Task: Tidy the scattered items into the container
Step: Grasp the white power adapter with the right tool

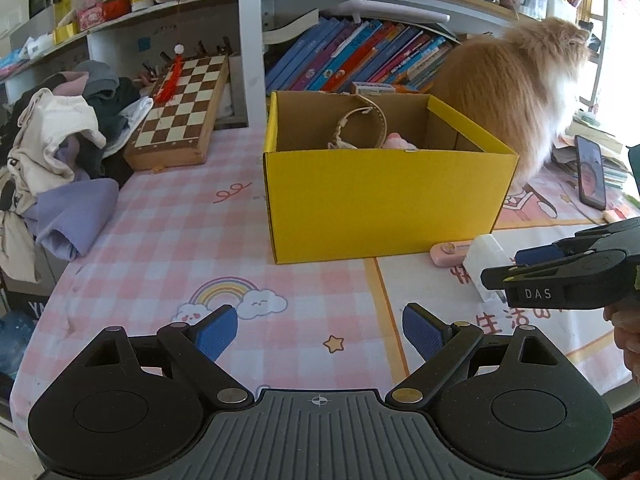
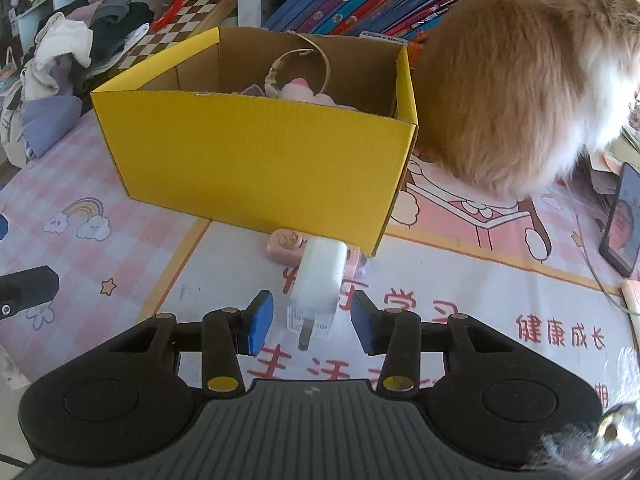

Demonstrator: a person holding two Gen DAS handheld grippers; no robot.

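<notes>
Right claw (image 2: 312, 322) apart astride charger (image 2: 318, 280) | prongs seen only there | left claw (image 1: 318, 330) apart

Right gripper (image 2: 312, 322) jaws straddle the white charger (image 2: 318, 280), pads (image 2: 260, 320) just clear of its sides, plug prongs facing the camera. Pink case (image 2: 285, 245) behind it, touching the yellow box (image 2: 256, 160). Headband and pink plush inside the box. Fluffy orange cat (image 2: 520, 92) just right of it. Phone (image 2: 622, 220) far right.
</notes>
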